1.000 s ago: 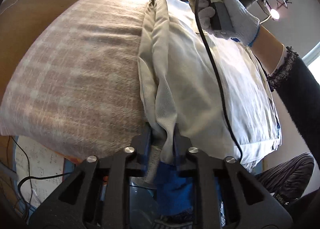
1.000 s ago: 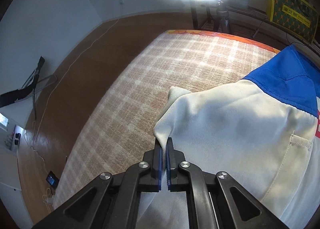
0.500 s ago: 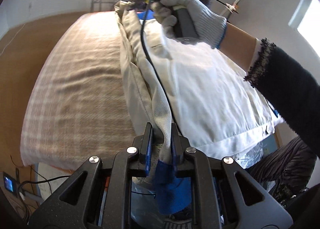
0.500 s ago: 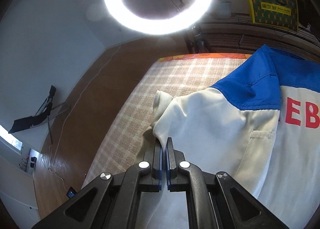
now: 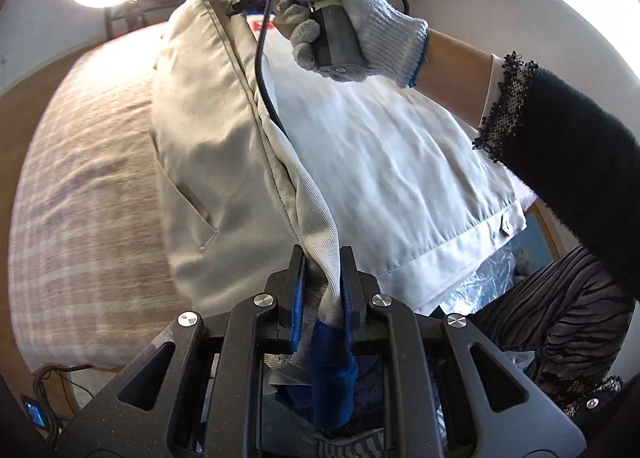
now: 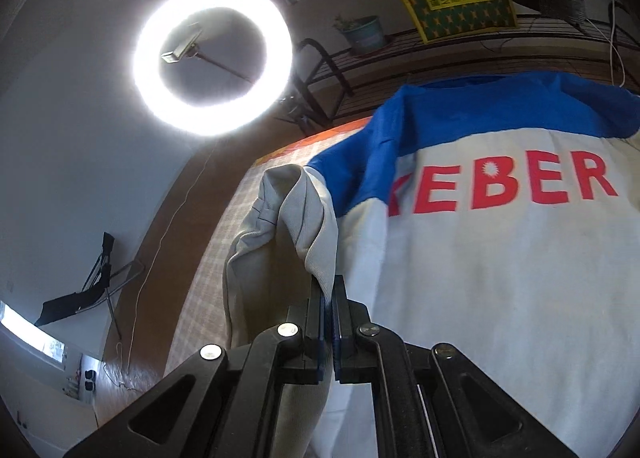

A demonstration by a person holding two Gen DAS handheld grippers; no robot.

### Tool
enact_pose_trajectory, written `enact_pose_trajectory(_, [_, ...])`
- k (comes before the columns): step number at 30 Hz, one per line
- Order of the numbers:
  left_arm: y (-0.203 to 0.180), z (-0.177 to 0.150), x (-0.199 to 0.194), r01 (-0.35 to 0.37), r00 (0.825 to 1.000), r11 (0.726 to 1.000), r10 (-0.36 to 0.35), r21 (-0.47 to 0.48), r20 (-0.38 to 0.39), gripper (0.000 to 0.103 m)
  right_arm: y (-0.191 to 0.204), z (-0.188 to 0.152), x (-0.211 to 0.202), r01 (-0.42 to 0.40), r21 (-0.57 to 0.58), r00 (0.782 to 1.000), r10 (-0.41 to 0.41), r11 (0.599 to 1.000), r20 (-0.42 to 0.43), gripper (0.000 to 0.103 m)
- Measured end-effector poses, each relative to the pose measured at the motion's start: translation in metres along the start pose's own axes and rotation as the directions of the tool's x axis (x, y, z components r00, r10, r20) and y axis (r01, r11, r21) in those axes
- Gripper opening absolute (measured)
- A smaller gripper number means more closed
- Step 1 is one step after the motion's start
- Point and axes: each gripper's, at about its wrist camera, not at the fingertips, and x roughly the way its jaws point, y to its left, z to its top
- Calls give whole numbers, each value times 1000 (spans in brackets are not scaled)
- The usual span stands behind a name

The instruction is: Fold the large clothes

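Left gripper [image 5: 322, 258] pinching a bunched fold of the white jacket [image 5: 392, 162], jaws barely parted. Right gripper [image 6: 329, 290] clamping its edge, jaws fully closed. Jacket hanging lifted above the plaid bed [image 5: 88, 186]

Bed [image 5: 84, 194], covered with beige-and-white checked blanket [image 6: 208, 278]; orange edge at far end. White jacket [image 5: 384, 162] draped over near part, partly lifted.

A cream jacket [image 6: 500, 278] with a blue yoke and red "EBER" lettering is held up off the plaid-covered bed [image 5: 80, 198], edge bunched.
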Motion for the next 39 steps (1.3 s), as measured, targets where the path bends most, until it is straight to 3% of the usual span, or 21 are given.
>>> enact_pose_trajectory(5, [-25,3,33,16,999,999,-14,46,-52,14,-48,-12,0,28,75,1000,-27,997,-14,0])
enact_pose_trajectory(8, [-29,1,46,25,997,999,-22,44,-79,14,-62,-16,6,69,58,997,-66,996,-43,0])
enact_pose_trajectory(11, [-29,-1,47,21,996,998,-16,57,-90,14,-66,-16,5,39,38,996,-36,999,-82,8])
enact_pose_trajectory(13, [-29,-2,37,37,996,997,-31,62,-88,24,-66,-14,-3,18,22,995,-16,1000,-103,30])
enact_pose_trajectory(14, [-29,-4,30,49,995,997,-44,59,-86,27,-65,-13,-11,14,3,996,-14,1000,-94,48])
enact_pose_trajectory(15, [-25,-6,15,66,995,997,-63,47,-74,34,-64,-11,-21,13,-21,997,-14,1000,-77,49])
enact_pose_trajectory(18, [-16,-16,-24,123,992,992,-123,17,-30,35,-66,-4,-46,-14,-39,999,13,999,-32,59])
enact_pose_trajectory(22, [2,-19,-57,97,993,995,-95,-37,65,35,-46,-1,-59,23,-121,999,-18,992,50,60])
enact_pose_trajectory(24, [14,-13,-57,55,995,996,-48,-75,91,35,-31,-2,-52,8,-168,999,0,986,48,54])
enact_pose_trajectory(28, [22,1,-16,-34,998,997,38,-67,52,33,-1,-3,-27,2,-238,998,12,971,56,53])
enact_pose_trajectory(32, [21,1,23,-12,1000,998,12,-54,5,32,14,-1,0,22,-290,998,-5,957,60,50])
enact_pose_trajectory(34, [14,-7,38,-4,1000,1000,4,-15,-24,32,15,1,15,81,-330,996,-65,941,61,48])
enact_pose_trajectory(37, [3,-26,54,25,998,999,-23,28,-51,28,-6,4,43,244,-330,969,-246,912,38,32])
enact_pose_trajectory(39, [-6,-44,55,-6,1000,998,6,64,8,28,-22,2,53,237,-317,970,-243,918,22,29])
